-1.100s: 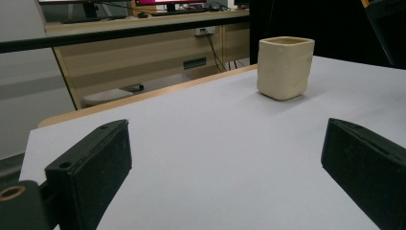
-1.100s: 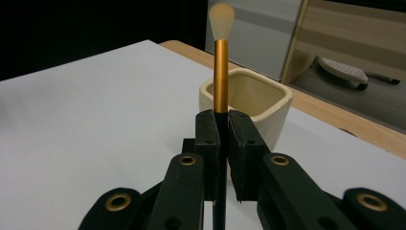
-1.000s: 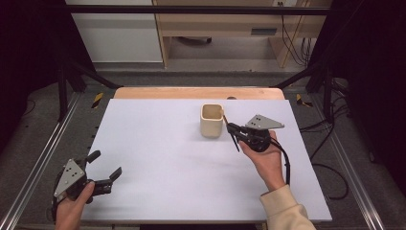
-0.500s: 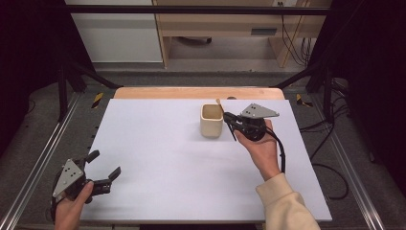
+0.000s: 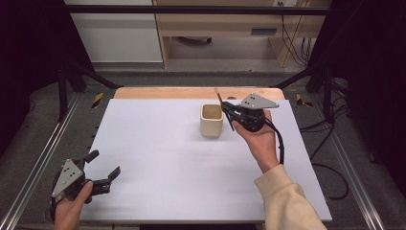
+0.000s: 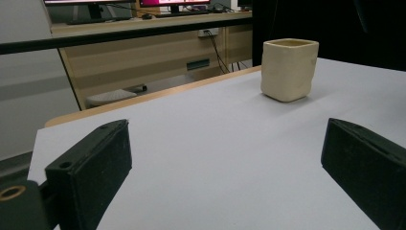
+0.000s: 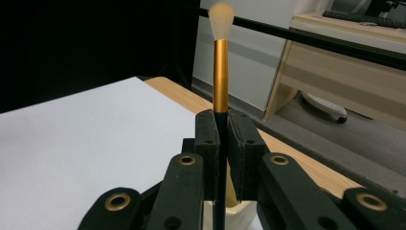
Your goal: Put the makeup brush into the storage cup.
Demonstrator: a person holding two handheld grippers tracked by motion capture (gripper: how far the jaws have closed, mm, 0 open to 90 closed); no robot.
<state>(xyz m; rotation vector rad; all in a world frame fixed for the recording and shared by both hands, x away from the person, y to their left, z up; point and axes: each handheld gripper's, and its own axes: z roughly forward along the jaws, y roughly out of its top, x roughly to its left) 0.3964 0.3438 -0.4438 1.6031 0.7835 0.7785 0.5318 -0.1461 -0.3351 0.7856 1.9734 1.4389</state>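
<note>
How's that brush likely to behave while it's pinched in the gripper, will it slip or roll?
The brush looks stiff: its thin handle stands straight from the shut right gripper. Round and smooth, it could twist or slide in the pads, and would probably roll if laid flat. It seems light; the tuft looks soft.

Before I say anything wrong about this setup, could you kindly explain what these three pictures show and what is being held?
There is no robot arm: a person holds a hand-held two-jaw gripper in each hand. The high view looks down on a white table. The other two pictures come from cameras riding on each gripper, looking along its black jaws. A cream cup stands on the table. The right gripper, beside the cup, is shut on a brush with a gold ferrule and pale bristles, pointing up; the cup's rim shows below its jaws. The left gripper rests near the table's near left corner, jaws open and holding nothing.
</note>
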